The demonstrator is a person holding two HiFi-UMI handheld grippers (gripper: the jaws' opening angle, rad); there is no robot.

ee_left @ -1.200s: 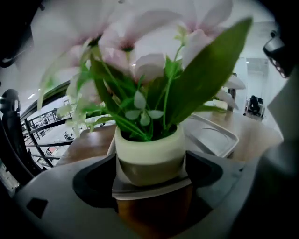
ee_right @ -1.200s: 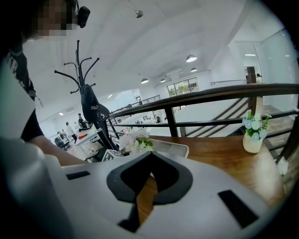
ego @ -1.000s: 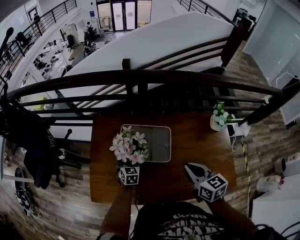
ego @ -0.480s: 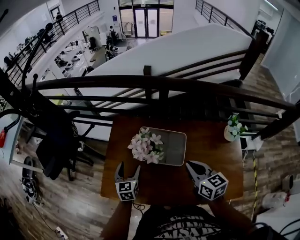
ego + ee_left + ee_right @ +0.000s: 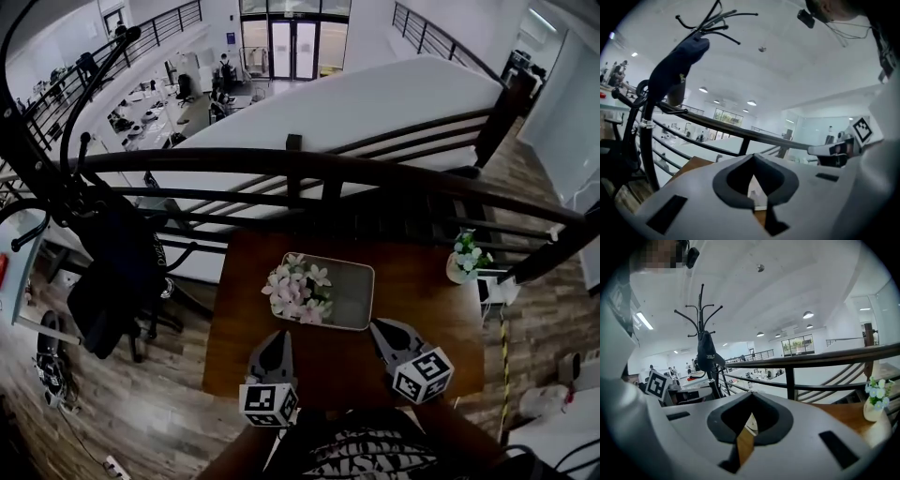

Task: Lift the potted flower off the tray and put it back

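Overhead, the potted flower [image 5: 298, 291] stands in the left part of the tray [image 5: 354, 292], toward the far edge of the table [image 5: 427, 323]; the left gripper [image 5: 278, 337] and right gripper [image 5: 378, 328] hover over its near edge, apart from the flower. Left gripper view: jaws have just been closing and meet on nothing. Right gripper view: jaws together, empty

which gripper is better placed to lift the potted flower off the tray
Probably left: the left gripper, just closed empty, faces the potted flower at the tray's left end; the right gripper faces its bare end.
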